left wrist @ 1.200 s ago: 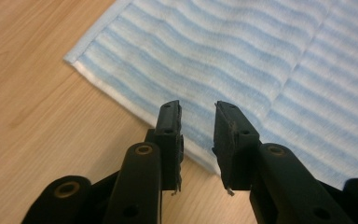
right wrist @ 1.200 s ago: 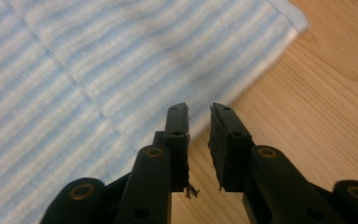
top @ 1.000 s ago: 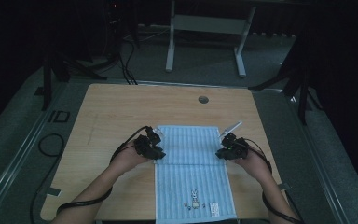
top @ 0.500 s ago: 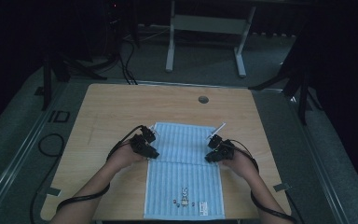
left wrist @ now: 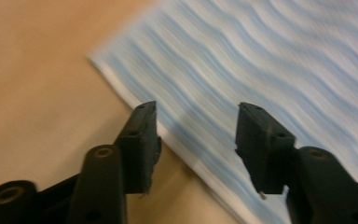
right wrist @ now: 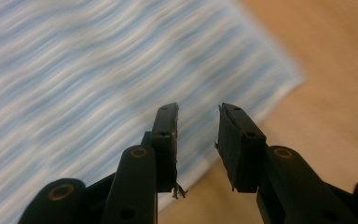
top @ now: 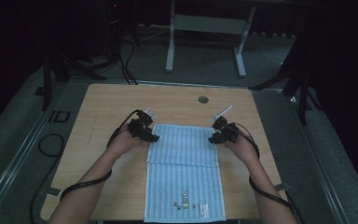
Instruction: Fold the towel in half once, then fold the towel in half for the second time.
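Note:
A blue-and-white striped towel (top: 184, 186) lies lengthwise on the wooden table (top: 107, 107), with a small rabbit print near its near end. Its far part is doubled into a folded layer (top: 182, 144). My left gripper (top: 152, 137) is at the left edge of that layer and my right gripper (top: 213, 138) at the right edge. Both pairs of jaws have just been opening and stand apart. In the left gripper view the left gripper (left wrist: 196, 135) hangs over the towel's edge (left wrist: 261, 60) without pressing it. The right gripper (right wrist: 198, 135) likewise hangs over the towel (right wrist: 74, 70).
A round hole (top: 203, 99) sits in the tabletop beyond the towel. Cables trail from both grippers along the forearms and off the table's near corners. A metal stand (top: 205, 23) is on the dark floor behind the table. Bare wood lies on either side of the towel.
The towel slid a little to the left with both hands. Both grippers then moved slightly away from the person, and their jaws opened off the towel's side edges.

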Tool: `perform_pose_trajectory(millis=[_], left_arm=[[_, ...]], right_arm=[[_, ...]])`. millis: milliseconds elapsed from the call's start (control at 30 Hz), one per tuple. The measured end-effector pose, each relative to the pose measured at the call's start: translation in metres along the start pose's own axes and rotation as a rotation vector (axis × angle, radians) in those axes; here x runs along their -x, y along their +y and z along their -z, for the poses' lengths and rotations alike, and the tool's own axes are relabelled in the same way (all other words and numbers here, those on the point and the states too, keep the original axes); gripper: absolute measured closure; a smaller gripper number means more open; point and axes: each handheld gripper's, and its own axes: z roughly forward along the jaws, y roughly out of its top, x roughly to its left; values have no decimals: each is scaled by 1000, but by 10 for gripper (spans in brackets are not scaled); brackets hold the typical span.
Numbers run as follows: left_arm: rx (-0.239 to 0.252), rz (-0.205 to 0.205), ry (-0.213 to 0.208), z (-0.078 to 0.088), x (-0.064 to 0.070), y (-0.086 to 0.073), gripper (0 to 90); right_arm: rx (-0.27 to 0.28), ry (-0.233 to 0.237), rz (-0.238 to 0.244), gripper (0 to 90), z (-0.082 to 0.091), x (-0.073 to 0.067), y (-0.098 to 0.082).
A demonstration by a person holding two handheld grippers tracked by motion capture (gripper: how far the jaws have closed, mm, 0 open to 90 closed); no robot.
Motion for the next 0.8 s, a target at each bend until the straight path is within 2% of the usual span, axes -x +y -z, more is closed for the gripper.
perform_pose_trajectory(millis=[33, 67, 133, 233, 267, 300, 367, 400, 467, 600, 667, 700, 767, 800], left_arm=[[8, 11, 7, -2, -4, 3, 464], [22, 32, 16, -6, -10, 7, 453], [30, 62, 33, -12, -17, 11, 453], [36, 81, 64, -19, -27, 13, 453], [47, 112, 57, -22, -31, 12, 453], [42, 125, 56, -24, -33, 11, 453], [28, 140, 67, -30, -37, 11, 453], [23, 143, 76, -32, -37, 11, 453], [26, 146, 66, -35, -37, 14, 453], [-33, 116, 80, -44, -33, 19, 453], [-48, 110, 66, -48, -32, 20, 453], [-47, 99, 75, -50, -30, 21, 452], [-39, 101, 74, -51, -29, 21, 451], [-37, 89, 65, -51, -26, 23, 451]], right_arm=[[4, -20, -36, 658, -5, 12, 9], [1, -27, -48, 647, -8, 16, 12], [-15, -70, -77, 619, -17, 26, 20], [-34, -94, -134, 597, -29, 38, 25], [-54, -102, -166, 597, -34, 42, 25], [-66, -99, -200, 592, -40, 48, 24], [-83, -97, -230, 575, -47, 53, 23], [-89, -96, -233, 562, -50, 54, 23], [-79, -86, -246, 566, -52, 55, 24], [-94, -77, -240, 578, -53, 54, 27], [-103, -75, -225, 619, -53, 52, 28], [-103, -72, -218, 651, -53, 52, 29], [-105, -68, -215, 679, -53, 51, 29], [-107, -66, -207, 712, -53, 50, 30]])
